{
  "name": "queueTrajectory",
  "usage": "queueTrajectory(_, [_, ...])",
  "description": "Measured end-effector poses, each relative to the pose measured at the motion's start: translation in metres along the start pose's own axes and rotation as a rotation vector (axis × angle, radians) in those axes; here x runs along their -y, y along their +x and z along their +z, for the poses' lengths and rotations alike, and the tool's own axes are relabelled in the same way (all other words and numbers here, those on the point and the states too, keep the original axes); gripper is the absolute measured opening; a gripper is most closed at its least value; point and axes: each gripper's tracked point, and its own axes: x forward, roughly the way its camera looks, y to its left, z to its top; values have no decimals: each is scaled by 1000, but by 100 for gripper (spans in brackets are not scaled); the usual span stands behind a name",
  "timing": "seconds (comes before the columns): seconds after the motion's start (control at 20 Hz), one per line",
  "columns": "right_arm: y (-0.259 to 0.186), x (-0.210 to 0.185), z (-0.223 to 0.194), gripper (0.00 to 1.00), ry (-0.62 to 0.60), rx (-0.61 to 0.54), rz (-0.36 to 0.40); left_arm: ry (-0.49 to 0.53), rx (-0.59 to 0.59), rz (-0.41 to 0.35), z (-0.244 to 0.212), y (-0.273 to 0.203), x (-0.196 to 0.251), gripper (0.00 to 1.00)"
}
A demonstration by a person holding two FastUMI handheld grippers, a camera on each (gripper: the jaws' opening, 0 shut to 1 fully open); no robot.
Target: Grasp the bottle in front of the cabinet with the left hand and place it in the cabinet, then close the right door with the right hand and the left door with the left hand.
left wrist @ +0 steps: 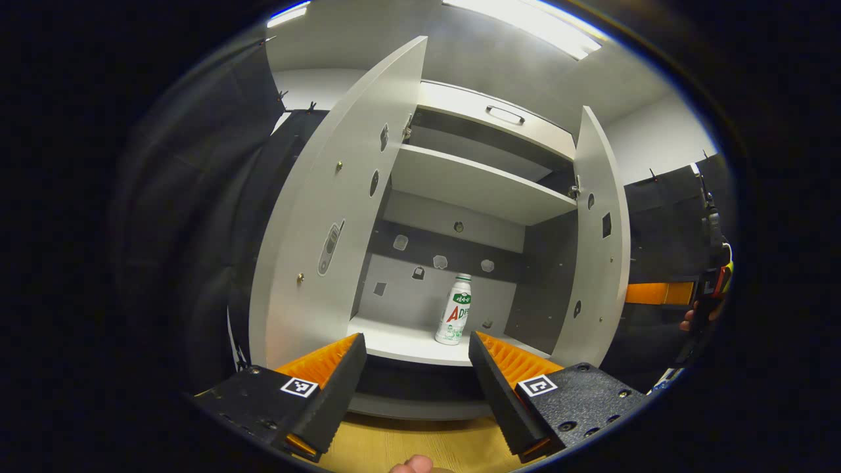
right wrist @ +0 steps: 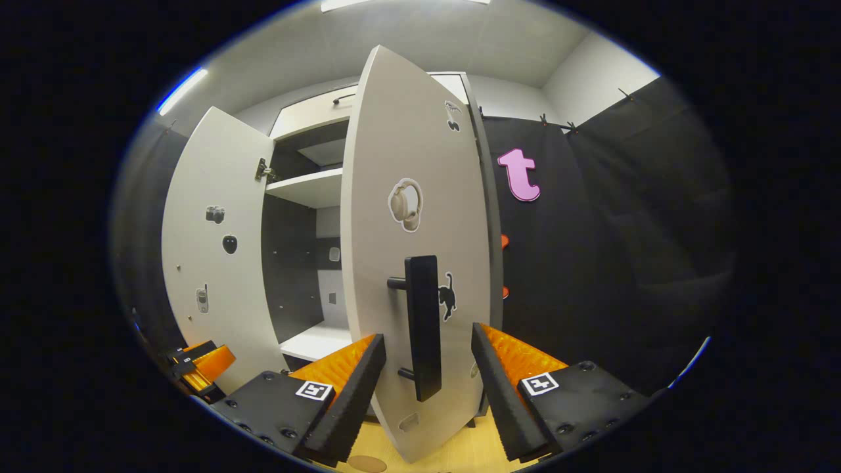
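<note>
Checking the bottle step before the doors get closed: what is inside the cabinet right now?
The cabinet holds one white bottle, upright on its bottom shelf, and a bare upper shelf. The open left door covers the interior's left edge.

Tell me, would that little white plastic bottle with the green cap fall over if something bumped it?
Probably, yes. The small white plastic bottle with the green cap stands upright, tall and narrow on a small base, so a nudge near its top could tip it. It looks round, so once down it might roll on the smooth white cabinet shelf. It seems light.
</note>
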Motion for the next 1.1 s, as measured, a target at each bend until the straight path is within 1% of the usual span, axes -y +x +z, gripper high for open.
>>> queueTrajectory(0.05, [-3,-1,-2,89,8,-6,15,1,-2,2,0,0,0,96])
queueTrajectory(0.1, [-5,0,-4,84,7,-9,16,4,-1,3,1,-1,1,96])
queueTrajectory(0.15, [-7,4,-3,93,3,-11,11,8,4,5,2,-2,0,95])
queueTrajectory(0.2, [-10,8,-3,96,1,-8,7,12,9,9,4,-2,-2,95])
queueTrajectory(0.3, [-7,11,1,96,-1,3,-5,20,15,14,5,-3,-3,96])
queueTrajectory(0.45, [9,12,6,96,-2,14,-18,23,21,15,8,-2,-3,99])
queueTrajectory(0.5, [16,10,6,89,-1,16,-14,23,24,15,9,-3,-2,96])
queueTrajectory(0.65, [38,-2,6,89,-6,13,16,20,33,22,14,-6,-5,95])
queueTrajectory(0.7, [44,-4,6,96,-12,13,21,20,35,27,16,-8,-7,95])
queueTrajectory(0.75, [50,-6,6,89,-19,12,20,16,37,34,18,-9,-10,95])
queueTrajectory(0.9, [64,-9,6,89,-25,7,19,-13,47,46,34,-16,-16,95])
queueTrajectory(0.95, [71,-11,7,96,-22,11,18,-23,53,50,41,-18,-18,95])
queueTrajectory(1.1, [84,-18,6,96,-19,6,29,-33,84,65,71,-26,-27,95])
